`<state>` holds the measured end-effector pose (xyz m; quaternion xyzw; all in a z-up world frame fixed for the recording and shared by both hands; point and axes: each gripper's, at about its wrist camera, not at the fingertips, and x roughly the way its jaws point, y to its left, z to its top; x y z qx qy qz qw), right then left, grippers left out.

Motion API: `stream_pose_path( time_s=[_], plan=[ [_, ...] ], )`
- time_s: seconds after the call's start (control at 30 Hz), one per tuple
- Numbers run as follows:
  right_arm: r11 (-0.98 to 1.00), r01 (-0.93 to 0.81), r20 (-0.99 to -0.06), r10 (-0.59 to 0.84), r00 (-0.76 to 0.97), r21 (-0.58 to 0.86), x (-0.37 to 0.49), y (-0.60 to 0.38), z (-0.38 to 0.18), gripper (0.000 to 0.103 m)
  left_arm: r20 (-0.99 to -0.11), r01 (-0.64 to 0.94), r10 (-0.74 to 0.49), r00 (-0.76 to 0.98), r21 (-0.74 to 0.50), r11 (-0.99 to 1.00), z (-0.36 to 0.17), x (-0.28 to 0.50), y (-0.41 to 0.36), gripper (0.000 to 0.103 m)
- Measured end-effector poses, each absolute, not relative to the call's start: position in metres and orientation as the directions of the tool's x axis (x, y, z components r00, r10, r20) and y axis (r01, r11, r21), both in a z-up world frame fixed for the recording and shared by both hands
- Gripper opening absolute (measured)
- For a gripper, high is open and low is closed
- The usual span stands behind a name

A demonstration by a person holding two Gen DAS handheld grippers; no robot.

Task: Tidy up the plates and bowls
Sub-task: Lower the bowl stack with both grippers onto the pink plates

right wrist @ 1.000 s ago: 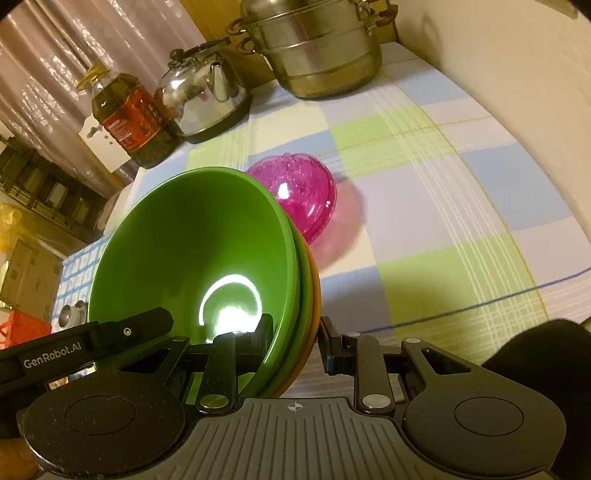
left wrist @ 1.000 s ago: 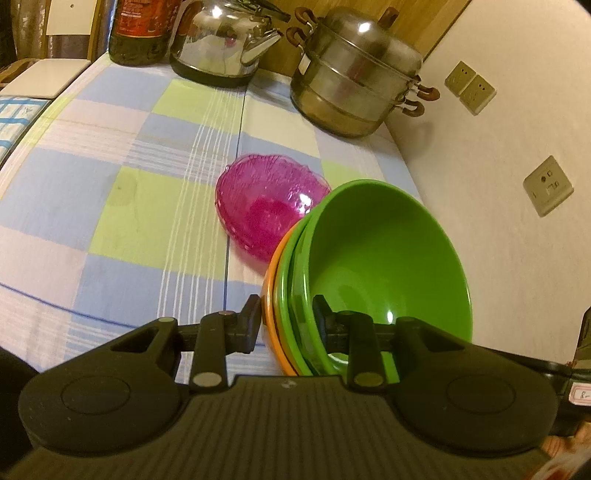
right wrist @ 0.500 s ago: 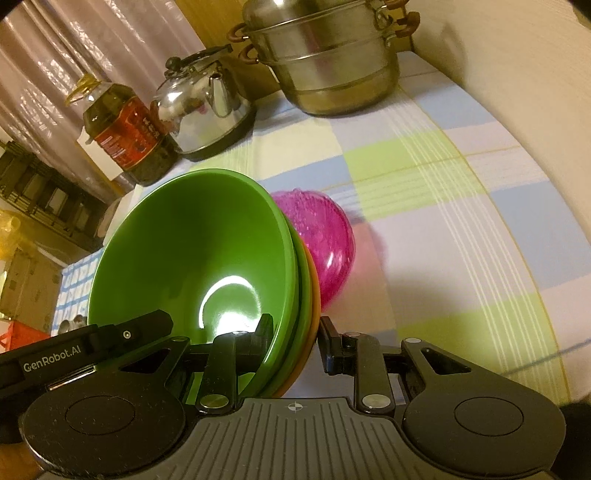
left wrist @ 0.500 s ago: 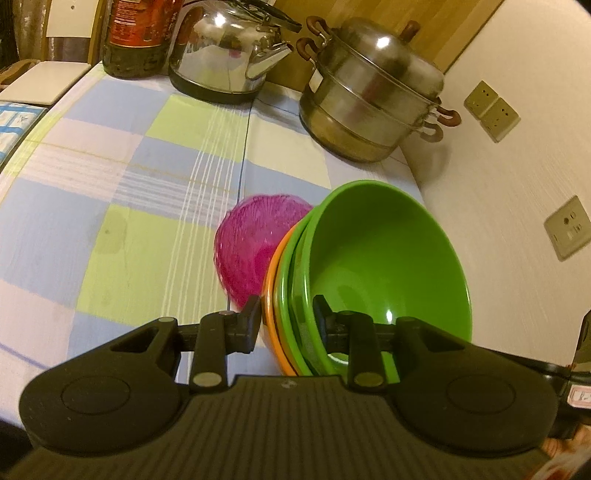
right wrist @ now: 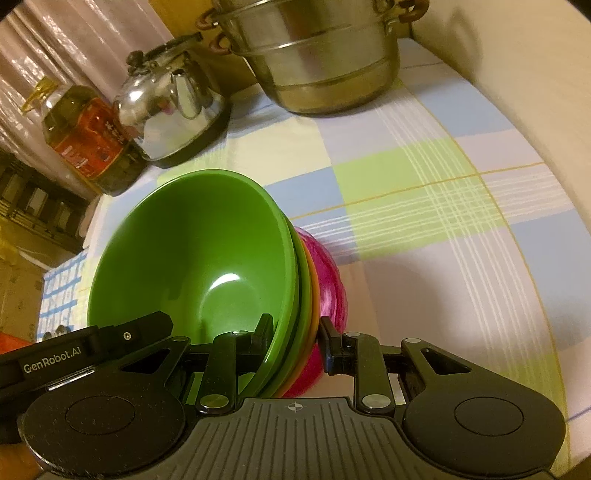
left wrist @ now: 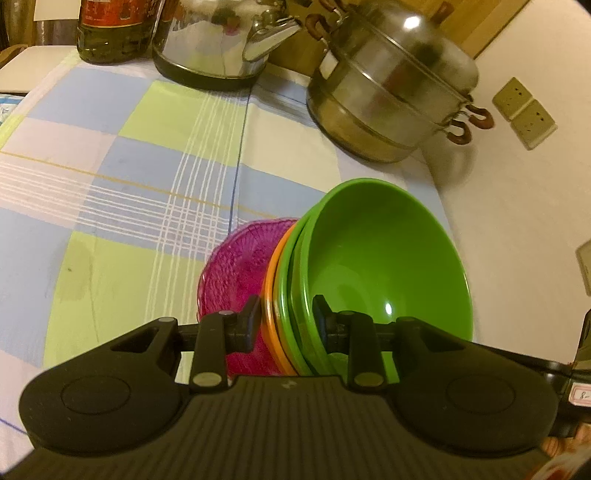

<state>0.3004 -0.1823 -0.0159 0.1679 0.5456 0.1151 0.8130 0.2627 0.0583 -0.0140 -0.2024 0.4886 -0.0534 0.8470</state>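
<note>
A nested stack of bowls, green ones inside an orange one, hangs over the checked tablecloth. My left gripper is shut on the stack's rim, one finger inside the green bowl and one outside the orange one. On the opposite rim my right gripper is shut on the same stack. Directly under the stack lies a pink see-through bowl, seen also in the right wrist view. I cannot tell whether the stack touches it.
A steel steamer pot, a kettle and an oil bottle stand along the table's far edge. A white wall with sockets borders the table on one side.
Both grippers carried the bowl stack forward and a little down, from beside the pink bowl to over it. The pot and kettle loom closer. Neither grip has altered.
</note>
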Motion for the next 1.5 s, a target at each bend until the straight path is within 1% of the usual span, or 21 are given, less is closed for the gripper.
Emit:
stream_pose_path(
  time_s=[0.4, 0.97, 1.13, 1.3, 1.4, 1.47, 1.5],
  plan=[
    [0.928, -0.010, -0.873, 0.355, 0.334, 0.373, 0.321, -0.167, -0.043, 0.026, -0.831, -0.138, -0.288, 0.476, -0.394, 0.909, -0.041, 0.279, 0.066, 0.026],
    [0.930, -0.046, -0.879, 0.361, 0.311, 0.366, 0.326, -0.160, -0.048, 0.026, -0.831, -0.147, -0.286, 0.477, -0.397, 0.906, -0.041, 0.278, 0.071, 0.027],
    [0.928, -0.042, -0.872, 0.363, 0.328, 0.370, 0.323, -0.161, -0.048, 0.027, -0.825, -0.146, -0.297, 0.481, -0.410, 0.901, -0.042, 0.278, 0.073, 0.027],
    [0.926, -0.057, -0.868, 0.369, 0.333, 0.372, 0.322, -0.160, -0.049, 0.028, -0.822, -0.143, -0.291, 0.490, -0.405, 0.903, -0.042, 0.276, 0.071, 0.028],
    [0.927, -0.067, -0.862, 0.368, 0.349, 0.368, 0.321, -0.161, -0.048, 0.033, -0.814, -0.131, -0.285, 0.507, -0.400, 0.907, -0.042, 0.274, 0.070, 0.037],
    [0.928, -0.066, -0.859, 0.365, 0.360, 0.367, 0.320, -0.162, -0.047, 0.043, -0.809, -0.130, -0.274, 0.520, -0.392, 0.911, -0.040, 0.273, 0.070, 0.048],
    [0.927, -0.062, -0.856, 0.365, 0.365, 0.369, 0.320, -0.164, -0.047, 0.045, -0.807, -0.132, -0.271, 0.525, -0.392, 0.910, -0.039, 0.273, 0.071, 0.050]
  ],
)
